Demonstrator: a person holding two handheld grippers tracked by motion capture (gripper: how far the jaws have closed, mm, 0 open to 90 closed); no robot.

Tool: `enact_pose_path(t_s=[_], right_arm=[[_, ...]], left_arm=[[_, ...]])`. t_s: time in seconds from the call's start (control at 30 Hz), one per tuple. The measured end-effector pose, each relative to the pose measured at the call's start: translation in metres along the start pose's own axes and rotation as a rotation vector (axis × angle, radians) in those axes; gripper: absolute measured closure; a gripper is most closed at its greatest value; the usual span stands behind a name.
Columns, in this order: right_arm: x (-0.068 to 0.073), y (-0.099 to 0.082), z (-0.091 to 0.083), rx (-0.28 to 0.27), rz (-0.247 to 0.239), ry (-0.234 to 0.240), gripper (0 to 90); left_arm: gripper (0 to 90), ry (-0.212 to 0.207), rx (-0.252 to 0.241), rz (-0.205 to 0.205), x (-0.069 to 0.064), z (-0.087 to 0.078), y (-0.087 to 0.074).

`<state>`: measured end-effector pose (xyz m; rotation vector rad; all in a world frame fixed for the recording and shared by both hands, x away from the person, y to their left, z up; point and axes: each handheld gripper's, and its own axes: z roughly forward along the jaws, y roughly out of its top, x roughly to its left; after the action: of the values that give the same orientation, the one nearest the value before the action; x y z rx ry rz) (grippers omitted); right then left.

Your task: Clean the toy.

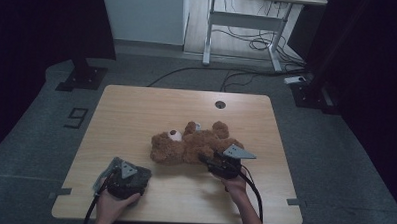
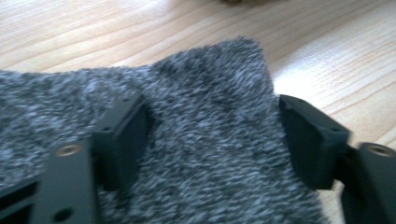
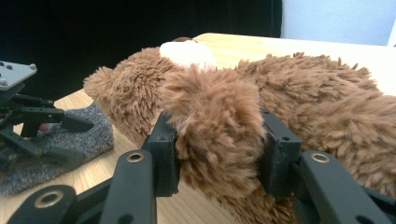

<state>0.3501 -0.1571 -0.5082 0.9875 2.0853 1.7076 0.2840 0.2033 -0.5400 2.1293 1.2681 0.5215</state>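
Note:
A brown teddy bear [image 1: 185,146] lies on its back in the middle of the wooden table [image 1: 136,110]. My right gripper [image 1: 208,161] comes at it from the near right. In the right gripper view its pads [image 3: 168,154] press on both sides of a furry limb [image 3: 217,121] of the bear [image 3: 317,107]. A grey knitted cloth [image 1: 143,174] lies at the near left. My left gripper [image 1: 125,178] sits on it. In the left gripper view the jaws stand apart astride the cloth [image 2: 210,107], one pad [image 2: 123,135] on the fabric, the other at its right edge.
A round cable hole [image 1: 220,104] sits near the table's far edge. Beyond the table stand a white desk frame [image 1: 244,23] with cables on the floor and a black stand base [image 1: 82,78] at the left. Bare wood lies between cloth and bear.

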Motion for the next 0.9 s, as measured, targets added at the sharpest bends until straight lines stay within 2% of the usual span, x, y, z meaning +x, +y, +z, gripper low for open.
enact_pose_path(t_s=[0.13,0.27,0.33,0.4,0.63,0.8,0.9], right_arm=[[0.000,0.000,0.000,0.000,0.004,-0.001,56.3],[0.000,0.000,0.000,0.000,0.008,0.000,56.4],[0.000,0.000,0.000,0.002,0.010,0.003,58.5],[0.000,0.000,0.000,0.002,0.013,0.006,60.5],[0.000,0.001,0.000,0.007,0.009,0.007,63.4],[0.000,0.001,0.001,0.004,0.012,0.011,63.9],[-0.001,0.001,0.001,0.002,0.022,0.016,63.9]], left_arm=[[56.7,0.023,-0.015,-0.009,0.008,-0.003,-0.002],[67.5,0.000,-0.029,-0.024,0.014,-0.006,-0.003],[69.9,-0.018,-0.058,-0.041,0.017,-0.009,-0.004],[70.9,-0.035,-0.109,-0.065,0.018,-0.016,-0.002],[71.8,-0.040,-0.232,-0.058,0.015,-0.038,0.007],[72.0,-0.093,-0.353,-0.066,0.009,-0.061,0.030],[72.3,-0.110,-0.411,-0.036,-0.002,-0.072,0.050]])
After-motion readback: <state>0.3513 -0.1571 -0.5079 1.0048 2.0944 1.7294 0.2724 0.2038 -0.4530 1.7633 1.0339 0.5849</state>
